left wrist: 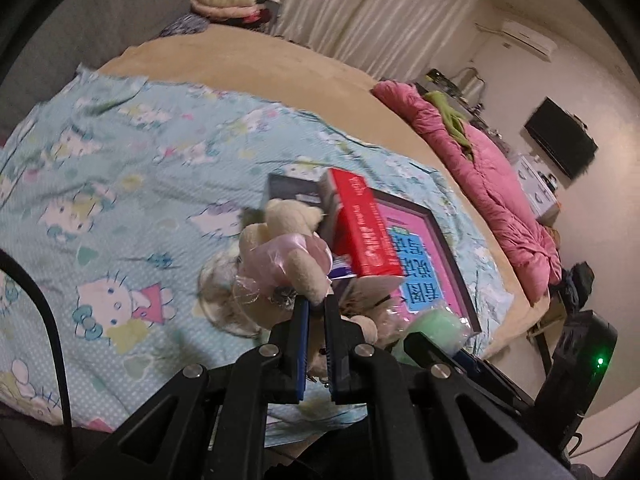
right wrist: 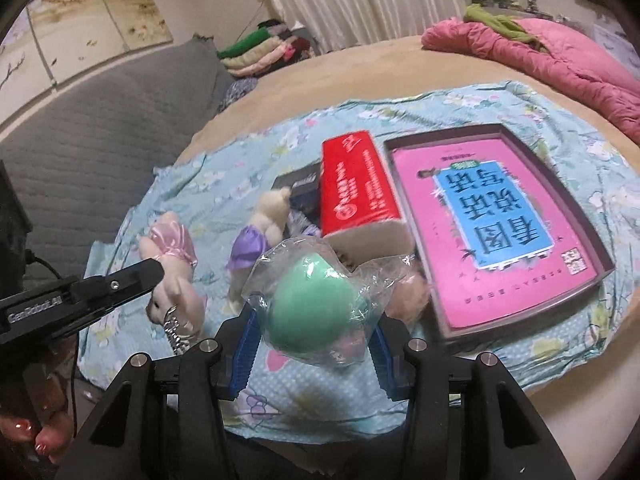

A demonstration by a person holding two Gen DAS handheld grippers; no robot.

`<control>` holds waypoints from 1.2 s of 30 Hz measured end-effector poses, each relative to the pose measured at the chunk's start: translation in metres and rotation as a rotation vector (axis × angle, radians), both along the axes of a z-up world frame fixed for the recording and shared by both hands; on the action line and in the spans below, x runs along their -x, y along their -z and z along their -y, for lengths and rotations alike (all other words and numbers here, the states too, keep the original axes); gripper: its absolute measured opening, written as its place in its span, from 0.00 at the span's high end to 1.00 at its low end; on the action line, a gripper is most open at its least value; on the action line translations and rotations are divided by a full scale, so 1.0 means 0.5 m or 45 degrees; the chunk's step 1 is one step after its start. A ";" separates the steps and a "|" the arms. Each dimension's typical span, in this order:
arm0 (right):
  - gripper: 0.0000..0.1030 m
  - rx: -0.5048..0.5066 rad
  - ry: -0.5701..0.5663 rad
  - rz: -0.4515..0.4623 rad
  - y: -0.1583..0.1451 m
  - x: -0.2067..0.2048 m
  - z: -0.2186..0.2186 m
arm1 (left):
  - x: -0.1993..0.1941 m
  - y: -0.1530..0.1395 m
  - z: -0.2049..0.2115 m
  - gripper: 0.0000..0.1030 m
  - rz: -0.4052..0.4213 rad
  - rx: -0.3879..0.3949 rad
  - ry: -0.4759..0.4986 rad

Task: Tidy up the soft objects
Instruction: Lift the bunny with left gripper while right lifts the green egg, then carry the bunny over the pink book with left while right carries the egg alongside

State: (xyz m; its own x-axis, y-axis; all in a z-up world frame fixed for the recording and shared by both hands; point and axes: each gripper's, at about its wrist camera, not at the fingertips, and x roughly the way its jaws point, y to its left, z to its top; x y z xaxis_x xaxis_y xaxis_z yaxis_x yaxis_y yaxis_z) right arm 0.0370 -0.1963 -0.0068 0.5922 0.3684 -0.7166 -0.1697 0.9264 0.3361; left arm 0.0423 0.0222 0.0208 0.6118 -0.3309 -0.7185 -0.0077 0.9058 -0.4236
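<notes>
A printed sheet [right wrist: 208, 184] lies on the bed [right wrist: 360, 64]. On it, in the right wrist view, a book [right wrist: 492, 232] lies in a shallow tray [right wrist: 600, 248]; left of the tray stands a carton [right wrist: 356, 184], with a plush bear [right wrist: 264, 220] left of that.

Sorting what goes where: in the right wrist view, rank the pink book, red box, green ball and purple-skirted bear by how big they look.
1. pink book
2. red box
3. green ball, though it sits close to the camera in the right gripper, so it may really be smaller than it looks
4. purple-skirted bear
</notes>
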 end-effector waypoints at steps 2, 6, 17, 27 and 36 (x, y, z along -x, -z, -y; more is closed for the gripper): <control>0.51 -0.014 0.030 0.019 -0.009 0.002 0.016 | -0.005 -0.014 0.020 0.93 0.014 -0.002 0.030; 0.51 -0.050 0.096 0.057 -0.026 0.003 0.050 | -0.015 -0.031 0.063 0.93 0.033 -0.027 0.082; 0.51 -0.115 0.295 0.130 -0.053 0.003 0.157 | -0.054 -0.068 0.185 0.93 0.083 -0.057 0.231; 0.51 -0.070 0.431 0.153 -0.053 -0.005 0.242 | -0.101 -0.047 0.277 0.93 0.047 -0.081 0.339; 0.51 -0.076 0.538 0.119 -0.017 -0.020 0.321 | -0.136 0.007 0.363 0.93 -0.018 -0.158 0.440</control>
